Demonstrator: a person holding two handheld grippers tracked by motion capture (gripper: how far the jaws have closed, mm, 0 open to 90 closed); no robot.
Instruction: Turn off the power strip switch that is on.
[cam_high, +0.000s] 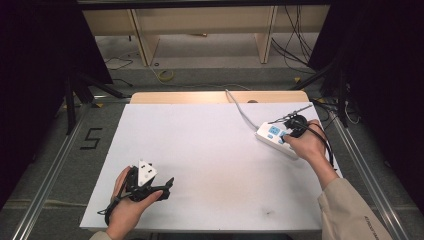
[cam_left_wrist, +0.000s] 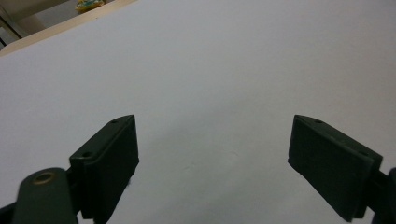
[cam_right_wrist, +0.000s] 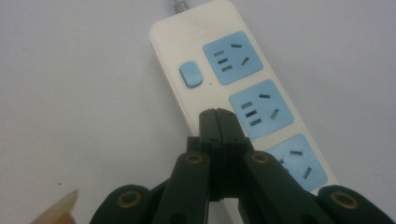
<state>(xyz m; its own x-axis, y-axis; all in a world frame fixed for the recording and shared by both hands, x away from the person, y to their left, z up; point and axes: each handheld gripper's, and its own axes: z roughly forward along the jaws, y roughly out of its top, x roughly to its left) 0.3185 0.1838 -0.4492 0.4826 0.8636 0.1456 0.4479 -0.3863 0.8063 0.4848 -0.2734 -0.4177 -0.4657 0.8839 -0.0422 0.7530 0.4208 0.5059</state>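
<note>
White rigid plastic, the power strip (cam_right_wrist: 243, 93) looks light and slick, so I'd clamp across its narrow sides beside the blue switch (cam_right_wrist: 190, 74), my right gripper (cam_right_wrist: 217, 115) shut, empty.

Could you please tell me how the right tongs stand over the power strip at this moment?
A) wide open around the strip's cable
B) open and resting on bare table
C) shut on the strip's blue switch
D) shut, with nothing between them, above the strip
D: in the right gripper view the right tongs have their two black jaws pressed together with nothing between them, above the white power strip beside its blue sockets.
</note>
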